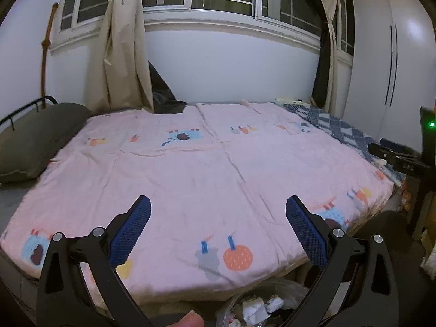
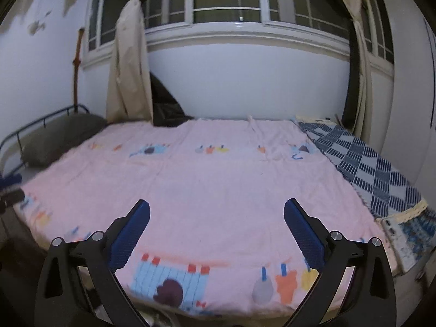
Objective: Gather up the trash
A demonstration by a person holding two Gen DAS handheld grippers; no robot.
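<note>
Both tongs, left (image 1: 218, 229) and right (image 2: 216, 231), stand apart and empty over the bare pink bed (image 1: 190, 163), while crumpled trash (image 1: 259, 308) already fills the near bag, suggesting collection is nearly done.

The left gripper (image 1: 218, 227) fills the lower part of its own wrist view, its two blue-padded fingers (image 1: 130, 231) spread wide with nothing between them. A fingertip (image 1: 188, 321) of the person shows at the bottom edge, centre. The right gripper (image 2: 216, 230) sits likewise low in its view, jaws wide apart and empty. Its black body (image 1: 400, 158) also shows at the right edge of the left view.
</note>
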